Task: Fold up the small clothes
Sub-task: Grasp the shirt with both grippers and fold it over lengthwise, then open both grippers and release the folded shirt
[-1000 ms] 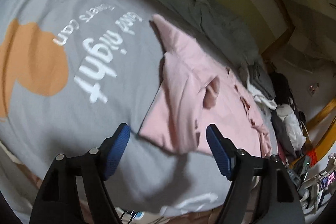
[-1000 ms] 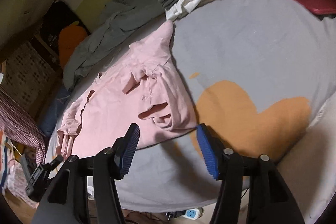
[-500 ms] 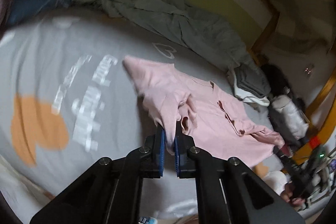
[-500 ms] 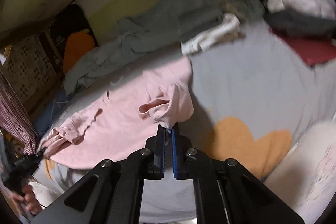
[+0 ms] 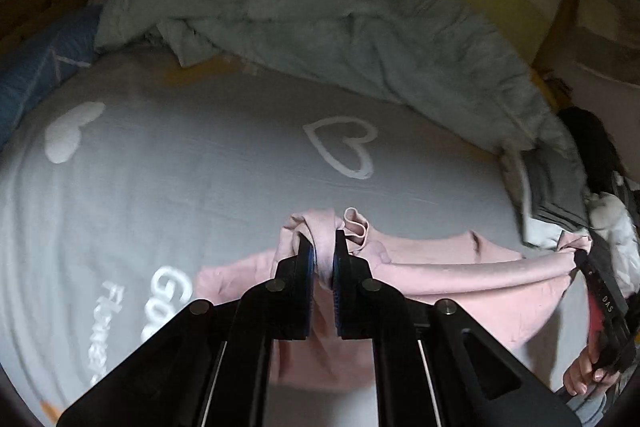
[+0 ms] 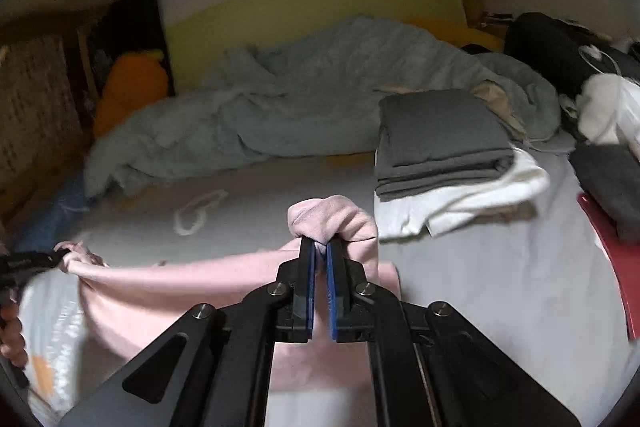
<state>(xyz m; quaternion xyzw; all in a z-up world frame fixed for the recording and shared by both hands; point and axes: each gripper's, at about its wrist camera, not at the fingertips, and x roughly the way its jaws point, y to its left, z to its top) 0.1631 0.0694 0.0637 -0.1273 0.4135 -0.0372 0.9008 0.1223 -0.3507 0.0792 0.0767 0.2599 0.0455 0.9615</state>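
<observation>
A small pink garment (image 5: 452,275) hangs stretched between my two grippers above the grey bedsheet (image 5: 200,163). My left gripper (image 5: 323,247) is shut on one bunched corner of it. My right gripper (image 6: 320,247) is shut on the other corner, where the pink garment (image 6: 208,283) sags to the left. The right gripper also shows at the right edge of the left wrist view (image 5: 580,255), pinching the cloth. The left gripper shows at the left edge of the right wrist view (image 6: 60,259). The garment's lower part is hidden behind the gripper bodies.
A rumpled grey-green duvet (image 5: 320,27) lies across the back of the bed. A stack of folded dark grey (image 6: 440,135) and white (image 6: 460,199) clothes sits at the right. An orange cushion (image 6: 128,87) and a yellow headboard (image 6: 320,3) stand behind. A red item (image 6: 612,247) lies at the far right.
Both grippers closed on the pink garment's corners, lifted it off the sheet and pulled apart, so it now hangs stretched between them.
</observation>
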